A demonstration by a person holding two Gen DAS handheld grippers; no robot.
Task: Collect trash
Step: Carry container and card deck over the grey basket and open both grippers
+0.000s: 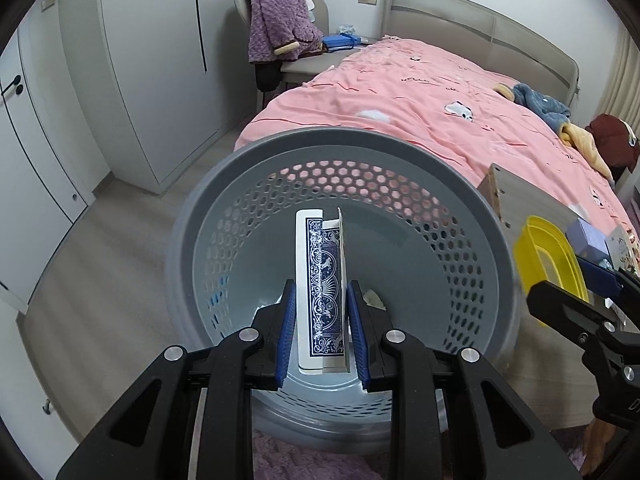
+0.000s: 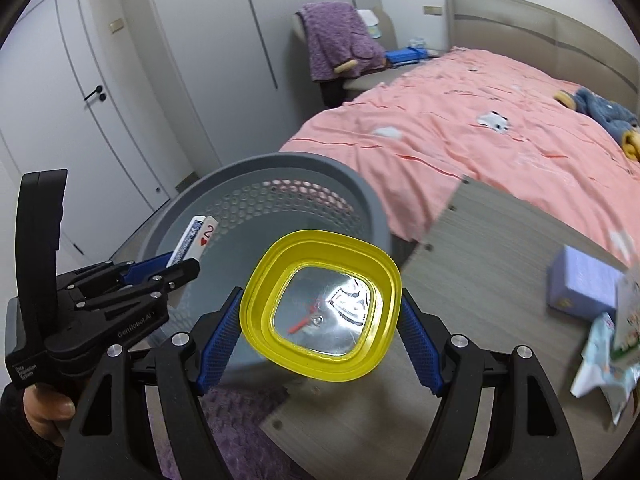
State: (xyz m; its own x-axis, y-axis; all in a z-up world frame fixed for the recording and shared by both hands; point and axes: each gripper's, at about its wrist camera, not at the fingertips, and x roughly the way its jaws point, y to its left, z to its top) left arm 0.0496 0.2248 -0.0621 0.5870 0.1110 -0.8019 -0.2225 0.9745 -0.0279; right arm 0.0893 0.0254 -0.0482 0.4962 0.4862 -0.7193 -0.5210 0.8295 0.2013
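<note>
My left gripper (image 1: 320, 312) is shut on a few playing cards (image 1: 322, 280) with blue patterned backs, held upright over the open grey perforated bin (image 1: 460, 256). It also shows in the right wrist view (image 2: 176, 262), its cards (image 2: 196, 240) showing a red two. My right gripper (image 2: 320, 320) is shut on a yellow plastic cup (image 2: 320, 304) with a silver foil bottom, held beside the bin's rim (image 2: 304, 164), over the corner of a low wooden table (image 2: 500, 240). The cup also shows at the right of the left wrist view (image 1: 548, 260).
A small scrap (image 1: 374, 298) lies in the bin. On the table lie a lavender box (image 2: 584, 284) and crumpled wrappers (image 2: 604, 360). A bed with a pink cover (image 2: 480, 132) stands behind. A chair with a purple blanket (image 1: 276, 20) and white wardrobes (image 1: 152, 60) stand beyond.
</note>
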